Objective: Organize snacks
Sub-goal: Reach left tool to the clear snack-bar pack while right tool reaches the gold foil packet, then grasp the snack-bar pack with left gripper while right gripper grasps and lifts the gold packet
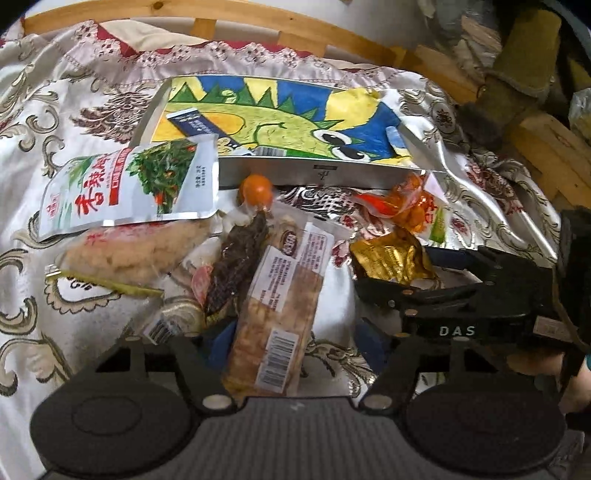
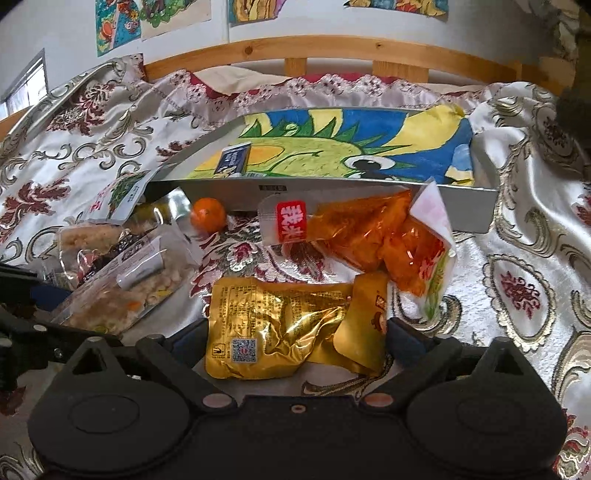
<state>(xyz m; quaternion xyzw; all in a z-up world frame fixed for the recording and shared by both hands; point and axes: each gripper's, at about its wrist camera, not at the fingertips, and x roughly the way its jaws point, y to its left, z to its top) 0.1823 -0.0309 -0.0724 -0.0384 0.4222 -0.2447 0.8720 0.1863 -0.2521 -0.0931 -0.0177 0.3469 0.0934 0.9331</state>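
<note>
Snacks lie on a patterned cloth in front of a shallow box (image 1: 317,173) lined with a dragon drawing; it also shows in the right wrist view (image 2: 469,206). A dark blue packet (image 1: 197,123) lies inside it. My left gripper (image 1: 295,339) is open, its jaws on either side of a long clear cake bar packet (image 1: 280,306). My right gripper (image 2: 295,339) is open around gold foil packets (image 2: 273,325), which also show in the left wrist view (image 1: 388,258). Orange packets (image 2: 369,236), a small orange (image 2: 208,214), a silver chili-print bag (image 1: 129,188) and a dark snack (image 1: 236,266) lie around.
A wooden bed rail (image 2: 295,51) runs behind the cloth, with drawings on the wall (image 2: 118,22). The right gripper's body (image 1: 480,295) sits close at the right in the left wrist view. A pale chicken-like pack (image 1: 136,251) lies under the silver bag.
</note>
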